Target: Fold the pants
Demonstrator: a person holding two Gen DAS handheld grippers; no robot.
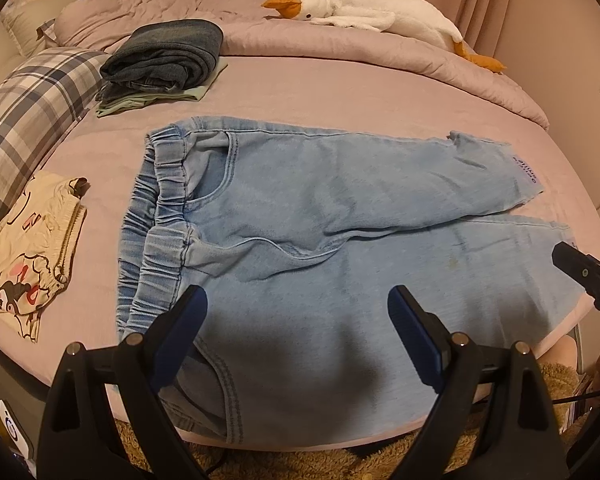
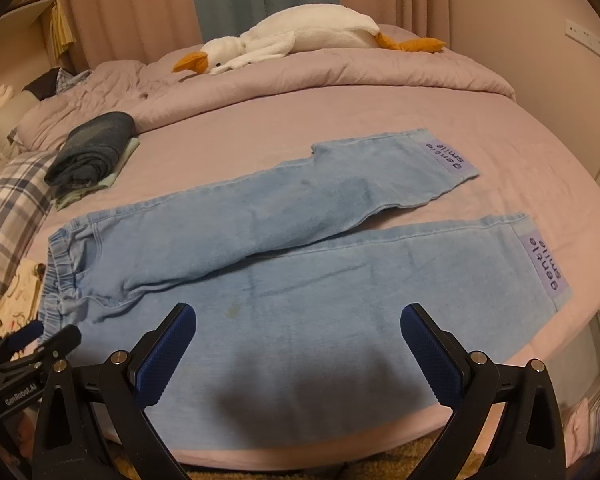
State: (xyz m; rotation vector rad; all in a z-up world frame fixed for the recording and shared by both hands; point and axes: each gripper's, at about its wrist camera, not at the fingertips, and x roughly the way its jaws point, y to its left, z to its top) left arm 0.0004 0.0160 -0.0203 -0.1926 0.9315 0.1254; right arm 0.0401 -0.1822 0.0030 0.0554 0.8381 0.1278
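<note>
Light-blue pants (image 1: 300, 216) lie spread flat across a pink-sheeted bed (image 1: 340, 92), the elastic waistband (image 1: 156, 216) at the left and both legs running to the right, their hems slightly apart. In the right wrist view each hem carries a purple patch (image 2: 448, 156) reading "gentle smile". The near leg reaches the bed's front edge, where its pocket corner hangs just over.

The left gripper (image 1: 298, 320) hovers over the near hip of the pants with its jaws spread wide and nothing between them; its blue pads (image 1: 414, 332) are clear of the cloth as far as the view shows. The right gripper (image 2: 298, 340) — likewise released and empty — hangs above the near leg, further toward the hems.

Beyond the waistband sits a stack of folded dark jeans (image 1: 164, 56) on a pale green garment (image 1: 148, 100), beside a plaid pillow (image 1: 32, 120). A folded cream printed garment (image 1: 24, 252) lies near the left edge, well apart from the pants. A white plush goose (image 1: 364, 8) sprawls on the rumpled duvet (image 1: 380, 52) at the far side.
</note>
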